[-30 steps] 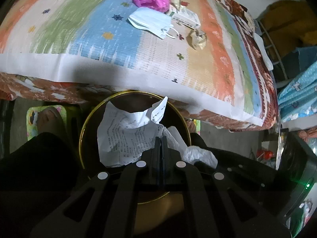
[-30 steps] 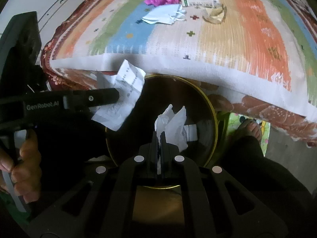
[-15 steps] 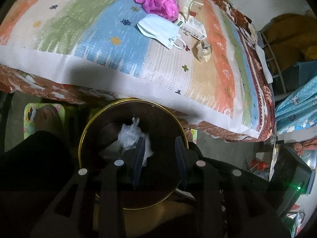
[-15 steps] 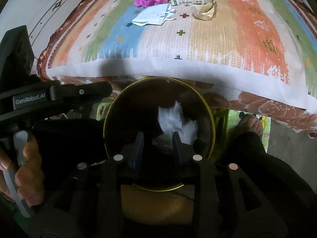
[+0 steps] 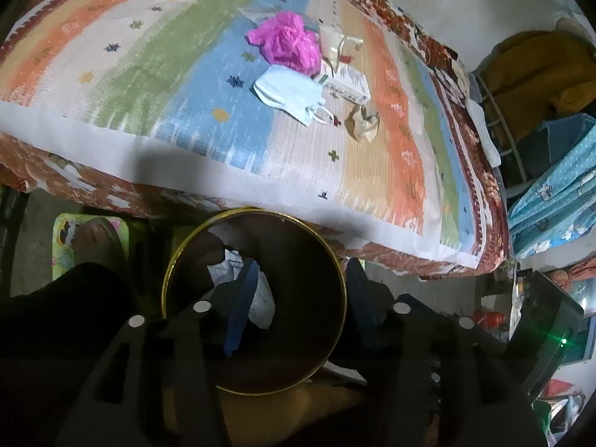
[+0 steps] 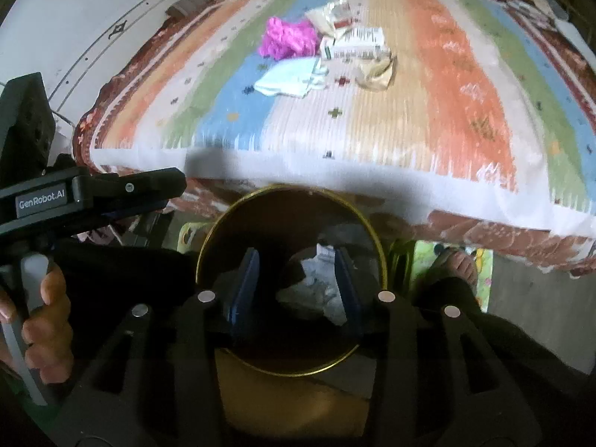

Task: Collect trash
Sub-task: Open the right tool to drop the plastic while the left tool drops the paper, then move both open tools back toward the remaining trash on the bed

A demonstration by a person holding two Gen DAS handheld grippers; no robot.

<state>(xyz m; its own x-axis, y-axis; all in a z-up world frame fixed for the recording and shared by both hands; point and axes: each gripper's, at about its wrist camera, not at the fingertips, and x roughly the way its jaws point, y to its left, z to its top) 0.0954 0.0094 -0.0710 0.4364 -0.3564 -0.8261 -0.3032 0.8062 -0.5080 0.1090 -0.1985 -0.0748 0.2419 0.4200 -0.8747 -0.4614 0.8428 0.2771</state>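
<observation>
A round dark bin with a gold rim point(image 5: 337, 260) point(image 6: 376, 238) stands on the floor by the bed. White crumpled paper point(image 5: 260, 298) point(image 6: 316, 283) lies inside it. My left gripper point(image 5: 298, 283) is open and empty above the bin. My right gripper point(image 6: 298, 272) is open and empty above the bin too. On the striped bedspread lie a pink plastic wad point(image 5: 287, 43) point(image 6: 287, 37), a pale blue face mask point(image 5: 290, 93) point(image 6: 290, 78), a small white carton point(image 5: 346, 82) point(image 6: 354, 46), a beige crumpled wrapper point(image 5: 363, 124) point(image 6: 376, 70) and a foil packet point(image 5: 335, 43) point(image 6: 331, 16).
The striped bedspread point(image 5: 149, 56) point(image 6: 447, 104) hangs over the bed edge just beyond the bin. My feet in sandals point(image 5: 93, 238) point(image 6: 454, 264) flank the bin. The left gripper's body point(image 6: 93, 193) sits left in the right wrist view. Clutter and a black device point(image 5: 540, 320) lie right.
Both grippers opened and dropped their paper into the bin, then opened wider. Both views have lifted toward the bed, bringing the trash on it closer to centre.
</observation>
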